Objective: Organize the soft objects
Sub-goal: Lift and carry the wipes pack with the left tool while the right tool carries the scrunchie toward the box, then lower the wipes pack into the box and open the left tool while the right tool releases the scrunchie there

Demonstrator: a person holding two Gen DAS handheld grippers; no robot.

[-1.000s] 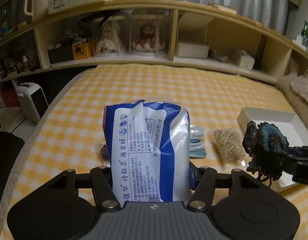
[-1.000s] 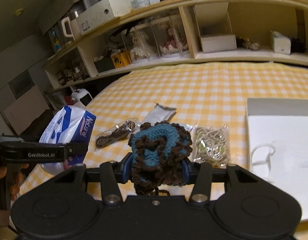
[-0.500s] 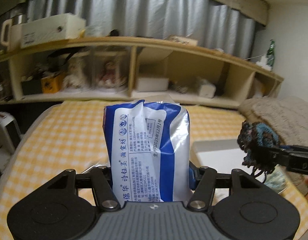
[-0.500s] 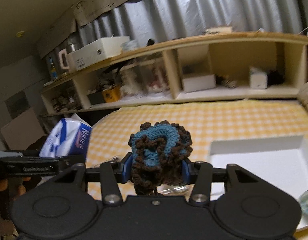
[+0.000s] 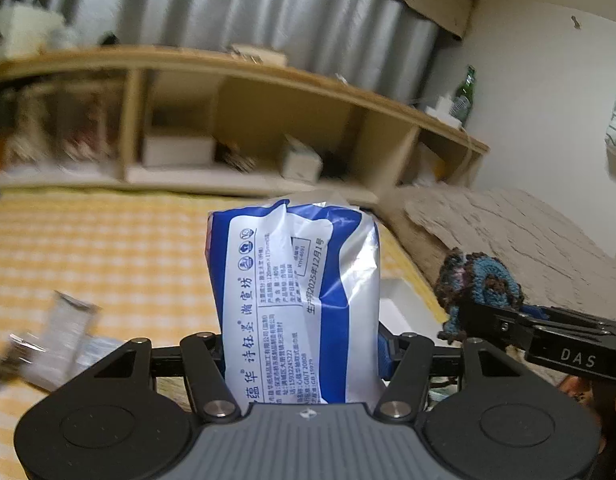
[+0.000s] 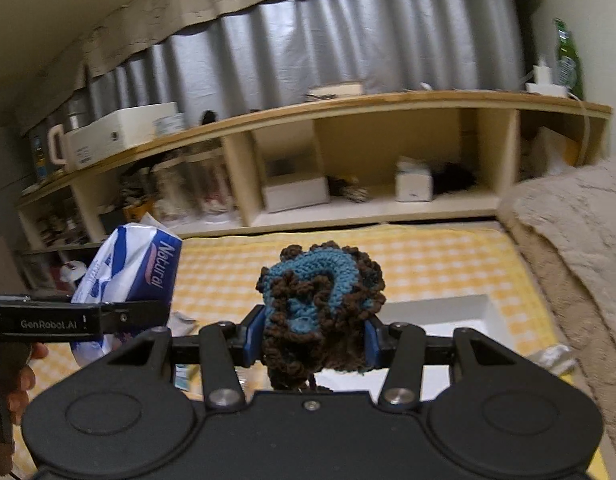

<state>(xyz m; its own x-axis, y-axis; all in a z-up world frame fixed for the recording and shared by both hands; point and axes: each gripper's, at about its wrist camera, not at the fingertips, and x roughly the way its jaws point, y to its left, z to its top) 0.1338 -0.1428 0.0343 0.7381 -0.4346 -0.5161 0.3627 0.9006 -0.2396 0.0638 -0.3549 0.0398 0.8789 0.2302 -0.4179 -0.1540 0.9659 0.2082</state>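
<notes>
There are two grippers, and each one holds one soft thing above the yellow checked bed point(image 6: 428, 256). The left gripper point(image 5: 300, 344) is clamped on one blue and white tissue pack point(image 5: 296, 300), which stands upright between its fingers. The right gripper point(image 6: 314, 336) squeezes one blue and brown crochet piece point(image 6: 320, 304). One white tray point(image 6: 440, 316) lies on the bed below, beside one beige blanket point(image 6: 580, 248).

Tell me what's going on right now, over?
Left hand-held gripper shut on tissue pack. Right hand-held gripper shut on crocheted piece. White tray ahead, nothing blocking.
</notes>
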